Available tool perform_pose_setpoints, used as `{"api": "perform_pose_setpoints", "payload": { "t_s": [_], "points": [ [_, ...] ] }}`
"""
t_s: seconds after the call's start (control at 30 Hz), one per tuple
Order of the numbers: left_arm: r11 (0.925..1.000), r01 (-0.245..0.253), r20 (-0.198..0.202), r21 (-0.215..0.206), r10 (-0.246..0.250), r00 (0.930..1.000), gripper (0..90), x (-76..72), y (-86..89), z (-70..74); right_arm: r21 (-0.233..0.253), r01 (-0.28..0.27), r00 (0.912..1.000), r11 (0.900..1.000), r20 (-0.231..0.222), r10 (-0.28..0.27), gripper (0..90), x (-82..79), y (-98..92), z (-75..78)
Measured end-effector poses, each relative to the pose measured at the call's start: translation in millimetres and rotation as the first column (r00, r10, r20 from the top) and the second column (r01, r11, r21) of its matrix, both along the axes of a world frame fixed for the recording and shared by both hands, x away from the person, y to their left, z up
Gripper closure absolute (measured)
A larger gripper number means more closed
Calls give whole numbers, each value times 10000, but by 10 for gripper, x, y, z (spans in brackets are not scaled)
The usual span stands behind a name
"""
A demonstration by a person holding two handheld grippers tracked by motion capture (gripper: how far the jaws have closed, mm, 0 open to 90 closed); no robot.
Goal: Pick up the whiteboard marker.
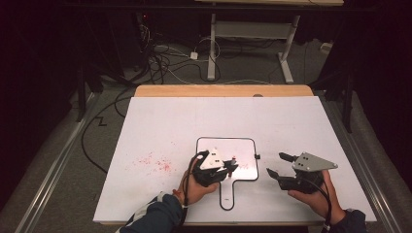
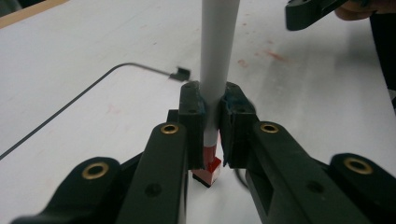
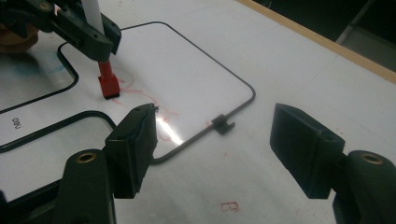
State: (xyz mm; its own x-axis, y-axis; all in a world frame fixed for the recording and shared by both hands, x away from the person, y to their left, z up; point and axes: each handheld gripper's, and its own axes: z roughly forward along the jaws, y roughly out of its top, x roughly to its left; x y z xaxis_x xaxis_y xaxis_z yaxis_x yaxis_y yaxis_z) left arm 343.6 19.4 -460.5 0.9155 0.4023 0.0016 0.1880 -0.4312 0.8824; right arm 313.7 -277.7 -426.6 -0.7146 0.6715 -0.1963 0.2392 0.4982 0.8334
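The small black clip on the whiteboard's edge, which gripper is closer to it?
Right. The right gripper hovers open just beside the clip; the left gripper sits farther off over the whiteboard, holding the marker.

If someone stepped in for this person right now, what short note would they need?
Left gripper: shut on the marker, held upright, its red end down on the small whiteboard.
Right gripper: open, holding nothing, beside the board's right edge.
Done: some faint red marks show on the board near the marker's end.
Left: I cannot tell whether they are being drawn or wiped; carry on with the marker, right gripper free to steady the board.
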Motion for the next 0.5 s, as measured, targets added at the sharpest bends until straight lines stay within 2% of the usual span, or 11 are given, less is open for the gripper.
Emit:
{"api": "perform_pose_setpoints", "payload": {
  "t_s": [0.27, 0.37, 0.5],
  "points": [
    [9977, 599, 11, -323, -599, 9982, 786, 27, -415, -20, 107, 152, 9999, 9998, 22, -152, 331, 11, -55, 9],
    [9973, 657, 48, -342, -656, 9978, 787, 37, -488, -24, 121, 146, 9999, 9998, 26, -146, 331, 11, -64, 12],
    [9986, 489, 96, -198, -487, 9988, 787, 68, -471, -10, 138, 192, 9998, 9997, 38, -192, 331, 9, -80, 16]
  ]
}}
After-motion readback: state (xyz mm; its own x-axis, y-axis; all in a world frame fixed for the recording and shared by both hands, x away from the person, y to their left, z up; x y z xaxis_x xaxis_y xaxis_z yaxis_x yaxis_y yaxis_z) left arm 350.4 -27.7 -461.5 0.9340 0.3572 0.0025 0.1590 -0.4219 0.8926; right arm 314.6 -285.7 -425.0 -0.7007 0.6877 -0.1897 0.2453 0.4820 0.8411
